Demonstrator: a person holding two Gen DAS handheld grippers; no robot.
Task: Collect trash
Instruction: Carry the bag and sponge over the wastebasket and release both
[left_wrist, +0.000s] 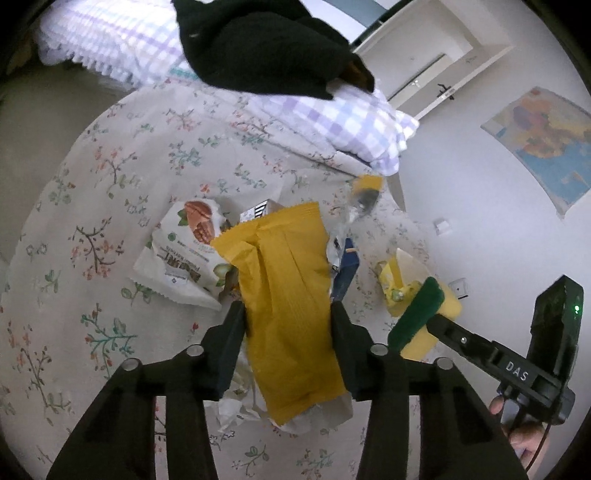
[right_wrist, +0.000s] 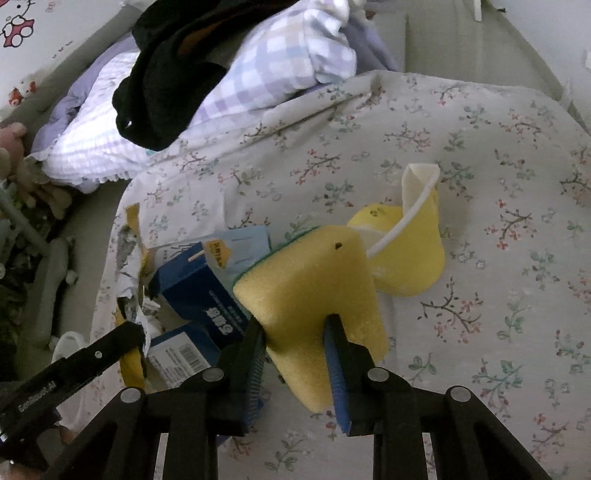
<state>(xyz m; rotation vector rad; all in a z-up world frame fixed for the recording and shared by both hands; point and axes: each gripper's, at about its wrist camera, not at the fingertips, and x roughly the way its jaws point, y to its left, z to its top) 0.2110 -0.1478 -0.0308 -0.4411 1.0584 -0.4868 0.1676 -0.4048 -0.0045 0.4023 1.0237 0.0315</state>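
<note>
Trash pile on the floral bedspread (left_wrist: 110, 177), read left to right in the left wrist view.

- Nut snack bag (left_wrist: 184, 254), white, flat on the bed at 9 o'clock of the pile. Untouched.
- Yellow wrapper (left_wrist: 288, 295) at centre, lying between the jaws of the left tool (left_wrist: 290, 332). Both jaws sit against its edges, so I read it as pinched. Crumpled white paper (left_wrist: 236, 410) shows underneath at 6 o'clock.
- Blue carton (left_wrist: 345, 273) just beside the wrapper at 3 o'clock. Clear foil scrap (left_wrist: 354, 214) at 1 o'clock.
- Yellow paper cup (right_wrist: 410, 258), crushed, on the bed at the far right.
- Right tool (right_wrist: 295, 332) pressed onto a yellow sponge (right_wrist: 314, 288) with a green scourer face; the foam bulges around the jaws. In the right wrist view the sponge appears clear of the bed.

Progress, my judgement: early. Two items gripped; no bin or bag in either view. Snack bag, carton, a second blue box (right_wrist: 177, 350), foil, paper and cup remain.
</note>
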